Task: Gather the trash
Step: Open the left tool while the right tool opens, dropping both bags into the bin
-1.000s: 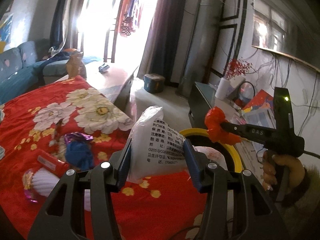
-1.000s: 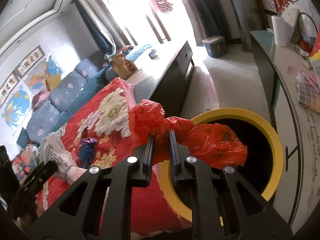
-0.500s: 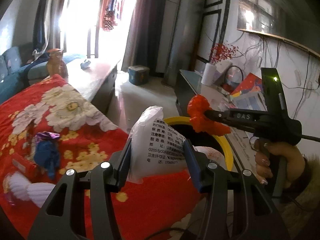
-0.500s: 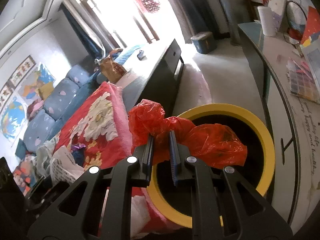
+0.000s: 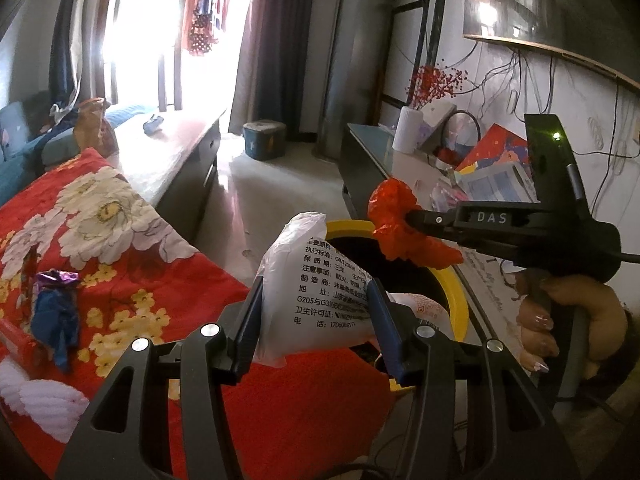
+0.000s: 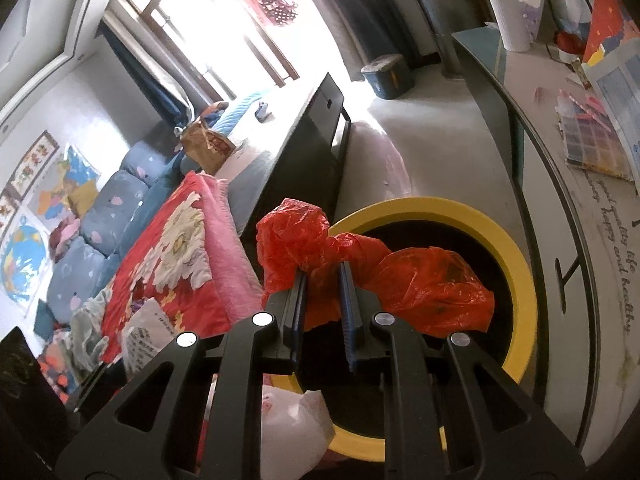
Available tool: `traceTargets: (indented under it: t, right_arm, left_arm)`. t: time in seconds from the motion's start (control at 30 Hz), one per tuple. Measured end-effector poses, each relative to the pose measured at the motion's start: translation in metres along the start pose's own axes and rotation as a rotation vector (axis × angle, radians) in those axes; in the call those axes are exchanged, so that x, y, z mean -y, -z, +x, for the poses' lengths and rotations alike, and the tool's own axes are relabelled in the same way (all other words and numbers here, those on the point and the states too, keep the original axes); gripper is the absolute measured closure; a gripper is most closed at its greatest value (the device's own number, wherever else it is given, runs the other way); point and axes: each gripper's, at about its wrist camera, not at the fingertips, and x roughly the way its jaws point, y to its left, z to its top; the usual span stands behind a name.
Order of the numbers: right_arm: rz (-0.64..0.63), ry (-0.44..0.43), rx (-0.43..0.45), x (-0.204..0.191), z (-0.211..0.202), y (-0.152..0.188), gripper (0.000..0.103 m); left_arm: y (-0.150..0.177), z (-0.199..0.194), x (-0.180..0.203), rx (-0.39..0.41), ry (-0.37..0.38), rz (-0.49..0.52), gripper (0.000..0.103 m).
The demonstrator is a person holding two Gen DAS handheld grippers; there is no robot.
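The left tongs (image 5: 316,300) gripped a white plastic bag (image 5: 316,280) printed with Chinese text and "G205", just short of a yellow-rimmed bin (image 6: 516,272). The right tongs (image 6: 323,276), marked "DAS", clenched a crumpled red bag (image 6: 420,280) over the bin's mouth, beside a red floral blanket (image 5: 120,240).
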Motion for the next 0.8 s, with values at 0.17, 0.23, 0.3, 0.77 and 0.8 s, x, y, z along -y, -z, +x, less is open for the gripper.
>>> traceTargets:
  t: [0.17, 0.23, 0.3, 0.77, 0.8]
  right_arm:
    - [0.018, 0.006, 0.001, 0.006, 0.002, -0.002, 0.086]
    - [0.032, 0.005, -0.003, 0.009, 0.002, -0.002, 0.083]
    - [0.040, 0.008, 0.001, 0.011, 0.002, -0.003, 0.072]
    - [-0.010, 0.048, 0.016, 0.000, 0.001, 0.001, 0.052]
    - [-0.017, 0.047, 0.016, -0.002, 0.001, 0.001, 0.052]
  left_arm:
    - [0.000, 0.011, 0.000, -0.011, 0.014, -0.011, 0.052]
    - [0.000, 0.017, -0.002, -0.036, 0.038, -0.027, 0.048]
    - [0.002, 0.018, -0.007, -0.043, 0.062, -0.061, 0.030]
    - [0.004, -0.006, -0.042, -0.004, 0.022, -0.185, 0.007]
    - [0.004, -0.009, -0.045, 0.002, 0.015, -0.191, 0.007]
